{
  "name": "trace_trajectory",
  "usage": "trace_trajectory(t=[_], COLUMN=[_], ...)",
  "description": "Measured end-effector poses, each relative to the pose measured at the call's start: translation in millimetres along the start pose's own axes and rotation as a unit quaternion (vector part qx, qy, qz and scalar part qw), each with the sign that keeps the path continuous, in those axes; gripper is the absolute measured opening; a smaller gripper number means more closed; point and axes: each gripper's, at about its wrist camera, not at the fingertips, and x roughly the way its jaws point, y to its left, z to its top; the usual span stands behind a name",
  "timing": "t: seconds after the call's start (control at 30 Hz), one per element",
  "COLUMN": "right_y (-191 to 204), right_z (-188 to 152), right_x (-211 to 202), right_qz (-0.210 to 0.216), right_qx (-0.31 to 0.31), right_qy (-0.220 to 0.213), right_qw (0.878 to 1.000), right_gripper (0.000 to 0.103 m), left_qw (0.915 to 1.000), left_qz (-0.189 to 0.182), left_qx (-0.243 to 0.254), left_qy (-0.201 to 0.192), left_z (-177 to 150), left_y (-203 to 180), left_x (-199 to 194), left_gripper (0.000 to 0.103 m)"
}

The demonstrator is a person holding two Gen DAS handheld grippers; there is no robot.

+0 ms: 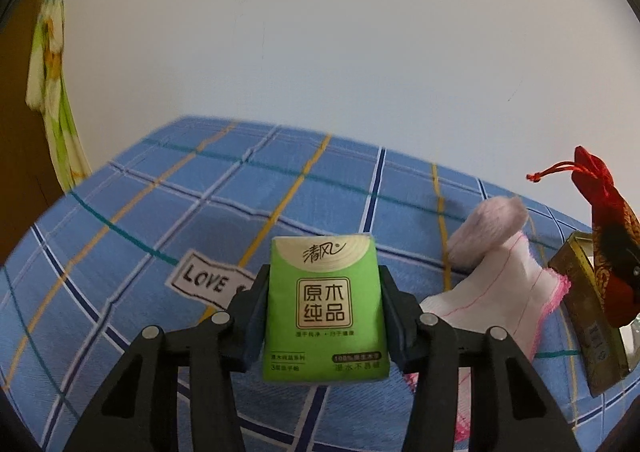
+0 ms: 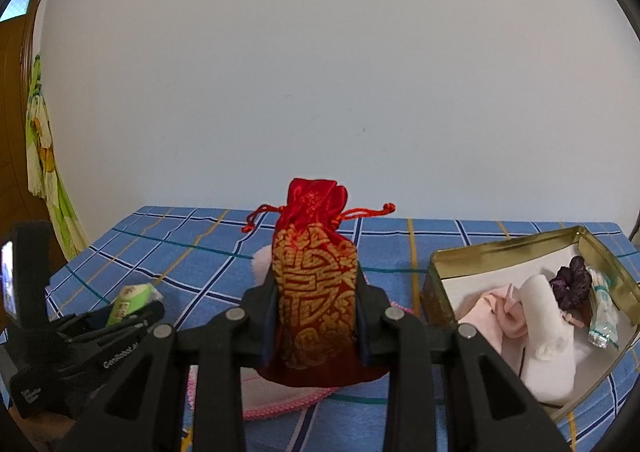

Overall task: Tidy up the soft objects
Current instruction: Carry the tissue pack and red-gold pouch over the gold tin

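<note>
The left hand-held gripper (image 1: 324, 312) is clamped on a green tissue pack (image 1: 325, 308), held upright above the blue checked bed (image 1: 160, 212). The right hand-held gripper (image 2: 316, 316) pinches a red drawstring pouch (image 2: 316, 284) just left of the open gold tin (image 2: 440, 292), likely its destination, since soft things already lie inside.

Green tissue pack (image 1: 323, 308) between tool (image 1: 323, 314) pads

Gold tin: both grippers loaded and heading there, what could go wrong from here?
1. The gold tin already holds a white roll, pink cloth and purple scrunchie; the bulky red pouch may not settle inside.
2. The left gripper pinches the green tissue pack by its soft sides; it could slip.
3. The two grippers may collide over the tin.
</note>
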Motion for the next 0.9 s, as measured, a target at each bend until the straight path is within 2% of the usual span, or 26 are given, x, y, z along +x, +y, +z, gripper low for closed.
trace_trajectory(t=[0.1,0.53,0.9], right_y=[-1.8,-21.0,-49.2], right_z=[-1.1,-7.3,-12.3], right_x=[-2.2,-18.3,-38.6], right_qz=[0.0,-0.015,-0.027], right_qx=[0.002,-0.005,-0.003], right_qy=[-0.002,-0.02,-0.037], right_qw=[1.0,1.0,0.999], right_gripper=[0.031,0.031,0.031], left_qw=[0.9995,0.9931,0.9908], left_qz=[0.009,0.026,0.026], left_qx=[0.015,0.071,0.089], left_qy=[-0.026,-0.089,-0.099], left_z=[-0.7,-5.5,-8.9], left_y=[-9.9,-61.1,-92.7], left_x=[-10.1,-46.1,-61.3], left_gripper=[0.052,0.052,0.052])
